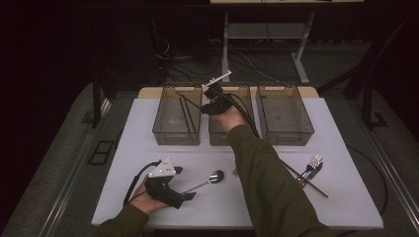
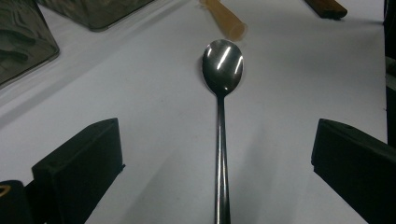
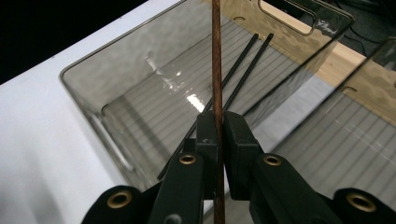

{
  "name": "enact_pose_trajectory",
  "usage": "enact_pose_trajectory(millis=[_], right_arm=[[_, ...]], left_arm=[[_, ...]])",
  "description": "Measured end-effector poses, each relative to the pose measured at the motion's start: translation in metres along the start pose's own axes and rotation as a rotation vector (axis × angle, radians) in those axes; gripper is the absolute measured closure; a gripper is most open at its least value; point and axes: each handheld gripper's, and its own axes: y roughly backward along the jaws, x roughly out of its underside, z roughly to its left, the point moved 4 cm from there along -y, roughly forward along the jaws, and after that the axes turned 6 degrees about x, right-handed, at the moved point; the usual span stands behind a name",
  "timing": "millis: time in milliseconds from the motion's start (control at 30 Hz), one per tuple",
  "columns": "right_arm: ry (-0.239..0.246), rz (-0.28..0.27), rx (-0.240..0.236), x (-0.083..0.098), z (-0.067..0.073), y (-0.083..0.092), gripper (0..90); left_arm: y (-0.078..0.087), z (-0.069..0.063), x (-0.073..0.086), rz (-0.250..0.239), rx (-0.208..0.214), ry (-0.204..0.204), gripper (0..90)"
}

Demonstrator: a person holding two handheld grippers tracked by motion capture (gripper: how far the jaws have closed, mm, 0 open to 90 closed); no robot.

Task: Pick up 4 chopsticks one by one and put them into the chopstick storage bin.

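Note:
Near the table's front left, a steel spoon (image 1: 216,175) lies with its bowl pointing away from my left gripper (image 1: 184,183). In the left gripper view the spoon (image 2: 222,65) runs up the middle, its handle between the jaws of my left gripper (image 2: 217,135), which stand wide and do not touch it. My right gripper (image 1: 208,102) is held over the far bins. It is shut (image 3: 219,128) on a thin brown chopstick (image 3: 216,56), which points over the left bin (image 3: 93,79). Two black chopsticks (image 3: 243,65) lie in that bin.
Three smoky clear bins stand in a row at the far edge: left (image 1: 177,133), middle (image 1: 217,136) and right (image 1: 286,136). A fork (image 1: 312,165) and a brown chopstick (image 1: 309,181) lie at the front right. A tan stick end (image 2: 226,18) lies just beyond the spoon.

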Motion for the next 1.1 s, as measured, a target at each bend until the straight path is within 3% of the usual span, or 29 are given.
enact_pose_trajectory(millis=[567, 867, 1100], right_arm=[[-0.047, 0.051, 0.055, -0.034, 0.014, -0.055, 84.8], [-0.076, 0.074, 0.085, -0.038, 0.021, -0.075, 84.4], [-0.085, 0.087, 0.069, -0.035, 0.027, -0.086, 81.9]], left_arm=[[0.001, 0.0, -0.001, -0.01, -0.007, 0.0, 1.0], [0.0, -0.001, -0.001, -0.009, 0.0, -0.002, 1.0], [-0.001, -0.001, -0.002, -0.01, 0.002, -0.004, 1.1]])
